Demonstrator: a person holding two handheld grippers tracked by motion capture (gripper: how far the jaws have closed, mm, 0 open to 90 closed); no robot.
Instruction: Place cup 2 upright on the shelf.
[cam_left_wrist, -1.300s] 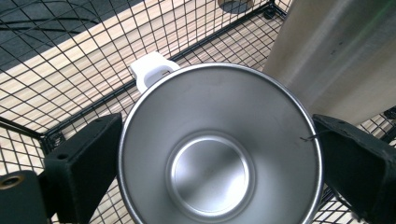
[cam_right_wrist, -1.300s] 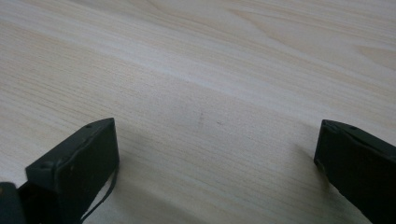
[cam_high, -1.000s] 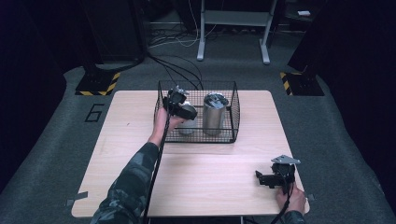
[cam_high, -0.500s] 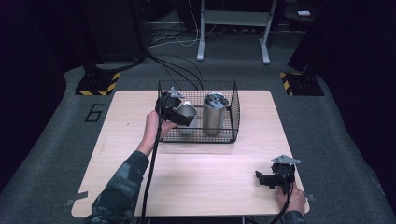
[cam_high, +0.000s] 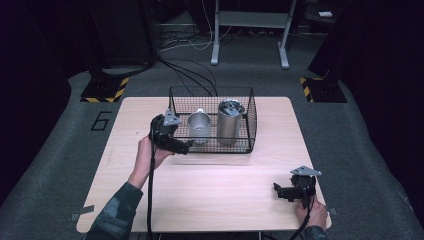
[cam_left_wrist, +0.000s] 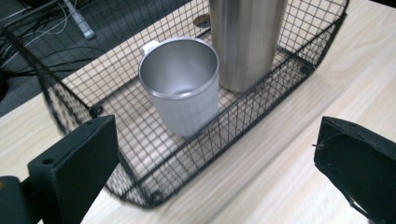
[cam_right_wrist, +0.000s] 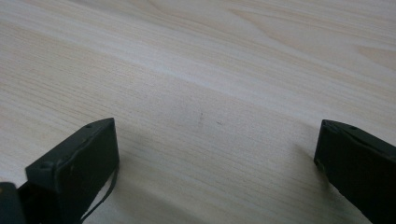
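A black wire basket (cam_high: 246, 107) stands at the back middle of the wooden table (cam_high: 220, 185). Inside it are a metal mug (cam_high: 199, 126) with its mouth up and a taller steel tumbler (cam_high: 230, 121) to its right. My left gripper (cam_high: 181, 146) hovers open just outside the basket's front-left corner, holding nothing. In the left gripper view its jaws stand wide apart around the left gripper (cam_left_wrist: 219, 144), facing the mug (cam_left_wrist: 182, 86), the tumbler (cam_left_wrist: 247, 37) and the basket (cam_left_wrist: 70, 121). My right gripper (cam_high: 280, 191) rests open near the front right edge. The right gripper (cam_right_wrist: 217, 144) frames bare wood.
Behind the table lie cables (cam_high: 190, 75) and a metal stand's legs (cam_high: 250, 45). Yellow-and-black striped blocks (cam_high: 102, 90) sit on the floor at the far corners. Bare wood spreads between the basket and the near edge.
My left gripper has drawn back out of the basket, toward the person and to the left, leaving the mug standing free inside. The right gripper has stayed put.
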